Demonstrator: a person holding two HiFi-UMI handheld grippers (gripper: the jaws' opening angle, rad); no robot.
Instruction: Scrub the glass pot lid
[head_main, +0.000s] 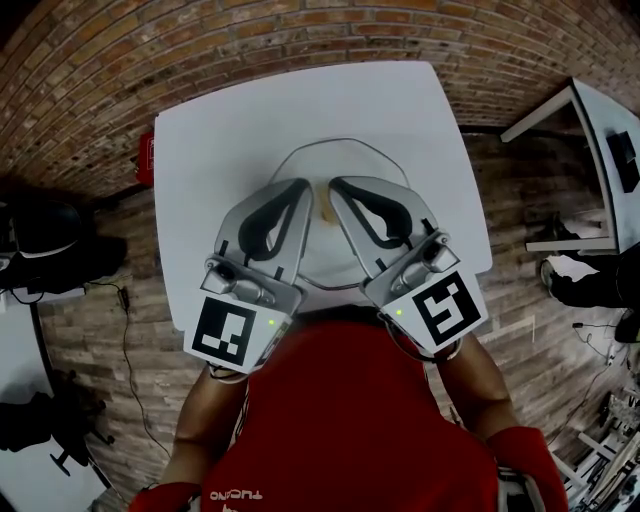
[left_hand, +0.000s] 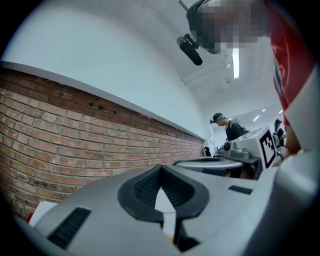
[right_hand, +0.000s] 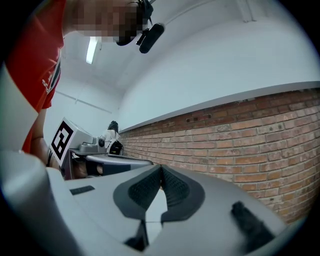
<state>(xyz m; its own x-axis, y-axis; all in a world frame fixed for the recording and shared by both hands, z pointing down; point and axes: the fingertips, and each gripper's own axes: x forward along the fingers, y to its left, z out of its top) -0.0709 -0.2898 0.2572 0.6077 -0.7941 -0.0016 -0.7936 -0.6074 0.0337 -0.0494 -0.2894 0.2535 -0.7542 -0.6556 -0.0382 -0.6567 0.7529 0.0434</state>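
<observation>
The glass pot lid lies flat in the middle of the white table, largely covered by both grippers held above it. A small pale yellowish thing shows near the lid's centre between them; I cannot tell what it is. My left gripper is shut, pads together, with nothing between them. My right gripper is shut and empty too. Their tips nearly meet over the lid. Both point level at a brick wall, so neither gripper view shows the lid.
A red object sits at the table's left edge. Brick floor surrounds the table. Another white table stands at the right, and dark gear lies at the left. A person stands far off.
</observation>
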